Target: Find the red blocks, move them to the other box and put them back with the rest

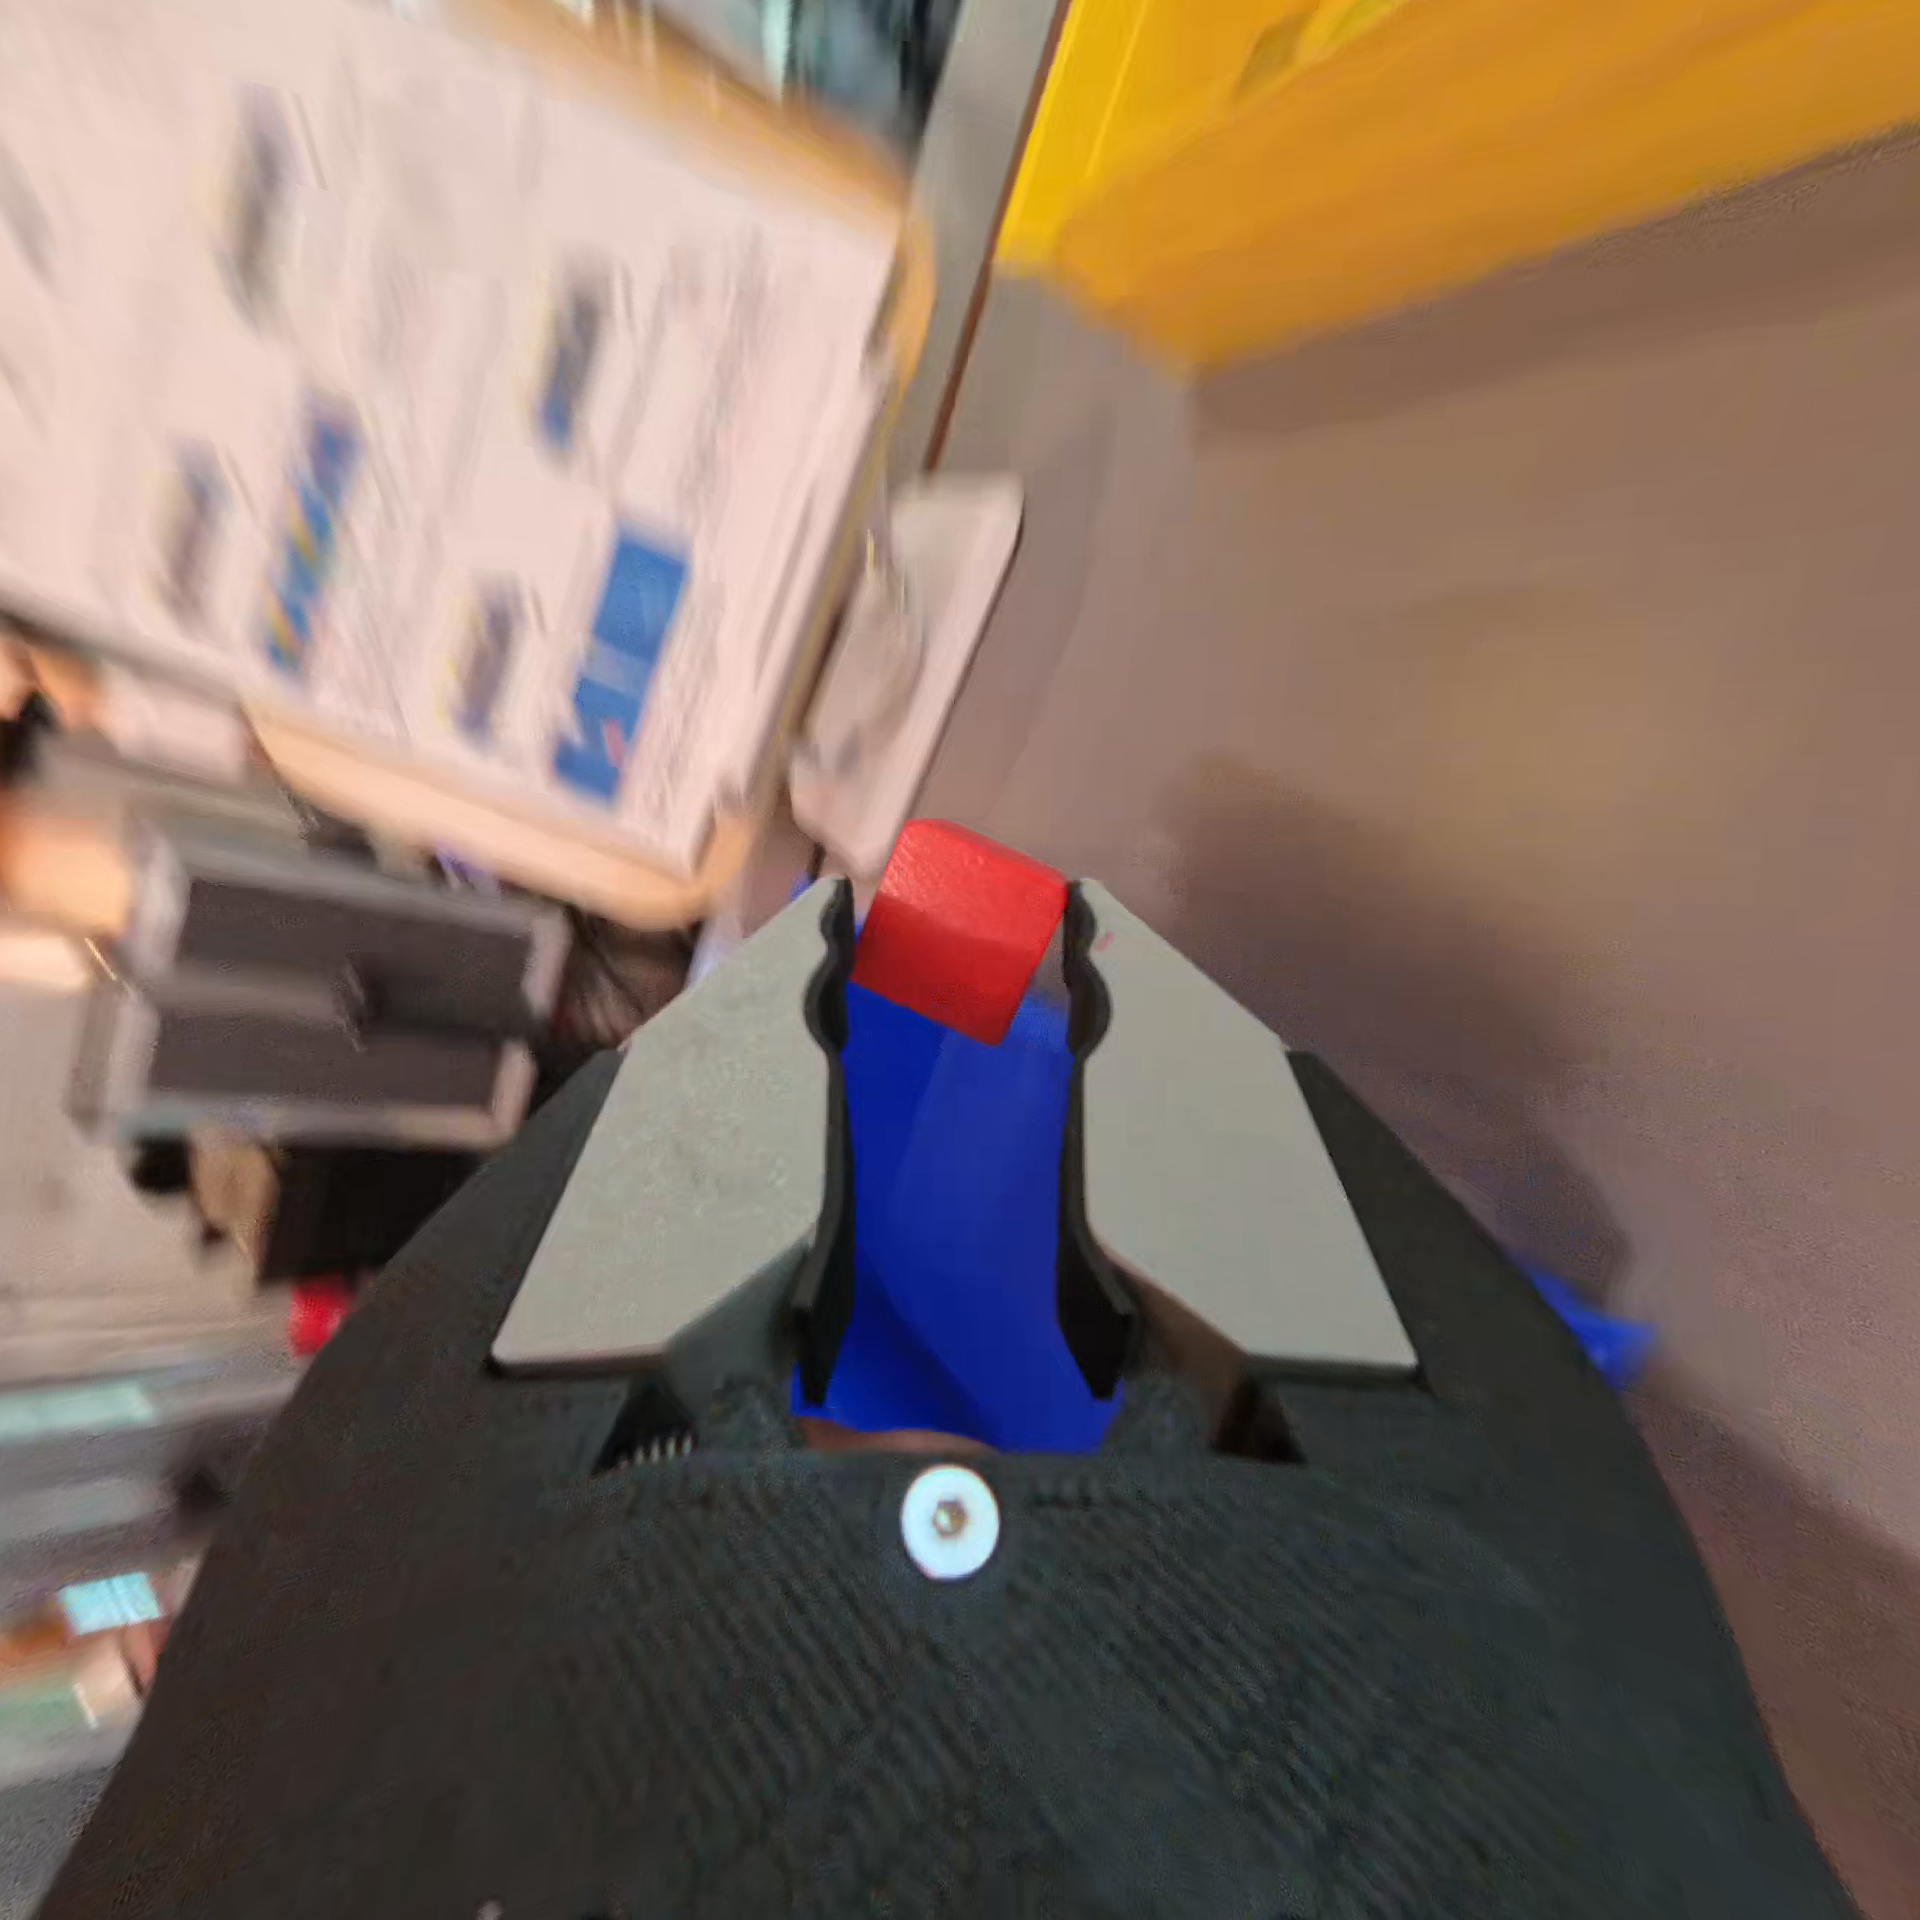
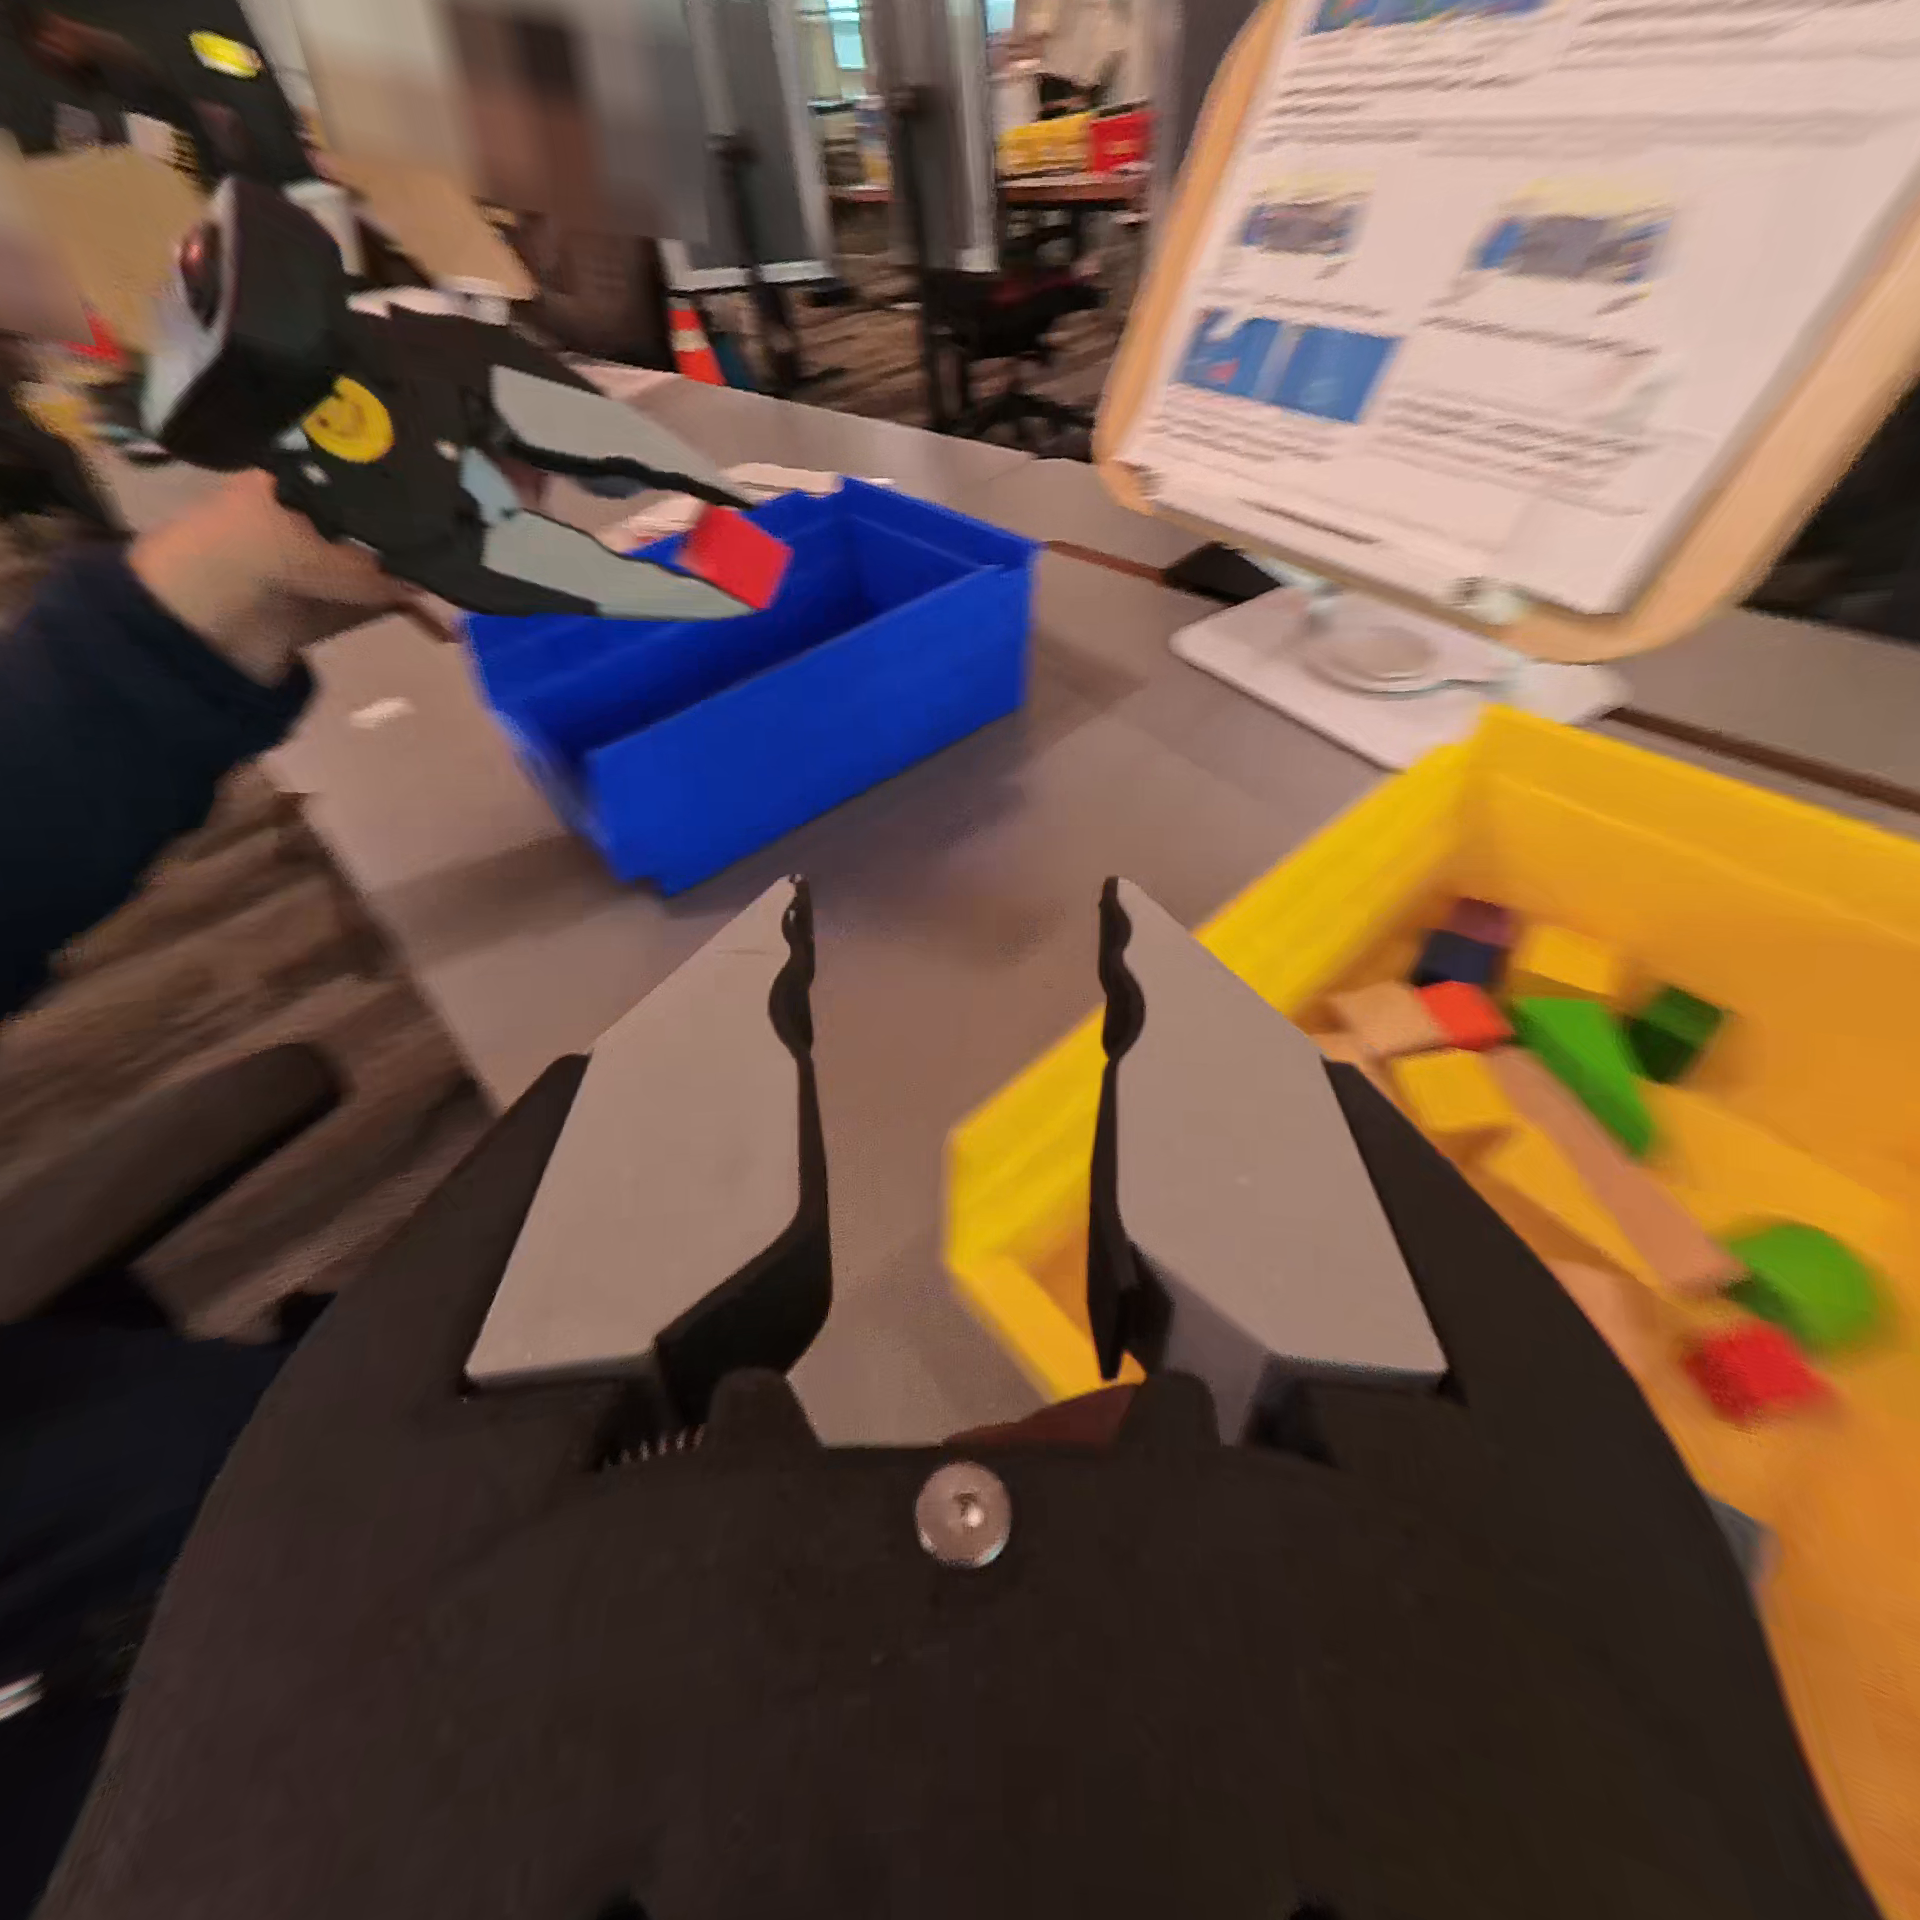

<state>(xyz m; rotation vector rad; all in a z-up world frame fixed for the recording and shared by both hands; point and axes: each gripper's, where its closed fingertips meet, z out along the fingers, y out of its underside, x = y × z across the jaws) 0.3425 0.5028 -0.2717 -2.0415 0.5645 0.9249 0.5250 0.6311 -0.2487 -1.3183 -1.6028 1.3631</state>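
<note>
The red block [image 1: 961, 930] sat at the very tips of the left tool [image 1: 961, 914], turned askew between the two pads, which pressed on its opposite sides; the tool was closed down to the block's width. In the right wrist view this left tool [image 2: 732, 556] hung over the near end of the blue box [image 2: 810, 717], the block [image 2: 736, 556] above the box's rim. The right tool [image 2: 954, 904] stood partly open with nothing between its fingers, above the bare grey tabletop [image 2: 935, 831] between the blue box and the yellow box [image 2: 1091, 1122]. The yellow box held mixed blocks, among them another red block [image 2: 1751, 1371] near its close corner.
</note>
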